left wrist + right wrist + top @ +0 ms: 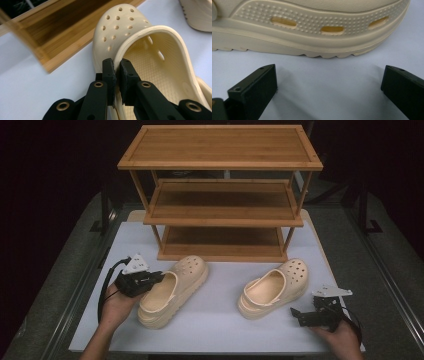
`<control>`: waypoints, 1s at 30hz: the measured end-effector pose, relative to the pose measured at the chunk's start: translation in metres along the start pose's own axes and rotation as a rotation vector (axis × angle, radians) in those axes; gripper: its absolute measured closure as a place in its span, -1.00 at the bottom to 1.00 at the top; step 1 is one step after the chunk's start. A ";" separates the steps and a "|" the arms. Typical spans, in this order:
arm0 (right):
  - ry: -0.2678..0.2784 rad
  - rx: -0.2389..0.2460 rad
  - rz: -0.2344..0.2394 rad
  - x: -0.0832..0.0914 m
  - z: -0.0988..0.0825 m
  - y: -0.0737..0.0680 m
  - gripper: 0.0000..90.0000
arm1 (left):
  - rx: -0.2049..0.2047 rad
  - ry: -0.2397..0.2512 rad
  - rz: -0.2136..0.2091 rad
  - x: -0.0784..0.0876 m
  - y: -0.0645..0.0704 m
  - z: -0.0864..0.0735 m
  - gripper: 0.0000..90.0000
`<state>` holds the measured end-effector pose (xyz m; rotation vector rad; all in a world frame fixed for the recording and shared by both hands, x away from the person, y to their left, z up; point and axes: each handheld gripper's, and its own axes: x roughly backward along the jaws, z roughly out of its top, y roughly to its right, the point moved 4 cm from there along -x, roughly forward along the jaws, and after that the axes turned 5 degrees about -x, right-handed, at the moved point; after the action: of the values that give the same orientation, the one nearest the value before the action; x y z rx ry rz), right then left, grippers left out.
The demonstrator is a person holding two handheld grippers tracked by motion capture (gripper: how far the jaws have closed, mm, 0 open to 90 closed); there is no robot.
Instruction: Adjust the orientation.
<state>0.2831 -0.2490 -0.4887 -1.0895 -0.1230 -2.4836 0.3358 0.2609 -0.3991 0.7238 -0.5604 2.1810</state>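
left gripper (pixel 115 72) pinches the side rim of the cream perforated foam clog (pixel 172 290) on the white table (pixel 220 320), before the bamboo three-tier rack (pixel 220 195); right gripper (pixel 329 90) gapes empty beside the second cream clog (pixel 274 287). grasp made; next, likely a steady lift.

Three-tier bamboo shelf rack (pixel 220 195) stands at far side of white table mat (pixel 215 325). Two cream perforated foam clogs lie just in front of rack, well apart, toes toward it: left clog (pixel 172 290), right clog (pixel 274 288). Left gripper (pixel 156 278) sits at left clog's left side, jaws either side of its rim. Right gripper (pixel 296 315) lies on mat near right clog's heel, to its right, not touching.
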 end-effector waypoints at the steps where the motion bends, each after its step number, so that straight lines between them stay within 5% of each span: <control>1: 0.000 0.000 0.000 0.000 0.000 0.000 -1.00 | 0.010 0.002 0.008 0.002 -0.001 -0.002 0.86; 11: -0.001 -0.001 0.000 0.000 0.000 0.000 -1.00 | 0.072 -0.035 0.113 0.024 -0.021 -0.035 0.86; 20: 0.000 0.001 0.000 0.000 0.000 0.000 -1.00 | 0.075 -0.034 0.107 0.025 -0.016 -0.037 0.83; 30: 0.000 0.000 0.000 0.000 0.000 0.000 -1.00 | 0.108 -0.010 0.052 0.027 -0.017 -0.038 0.70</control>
<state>0.2830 -0.2490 -0.4887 -1.0896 -0.1233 -2.4836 0.3222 0.3080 -0.4073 0.7857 -0.4742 2.2708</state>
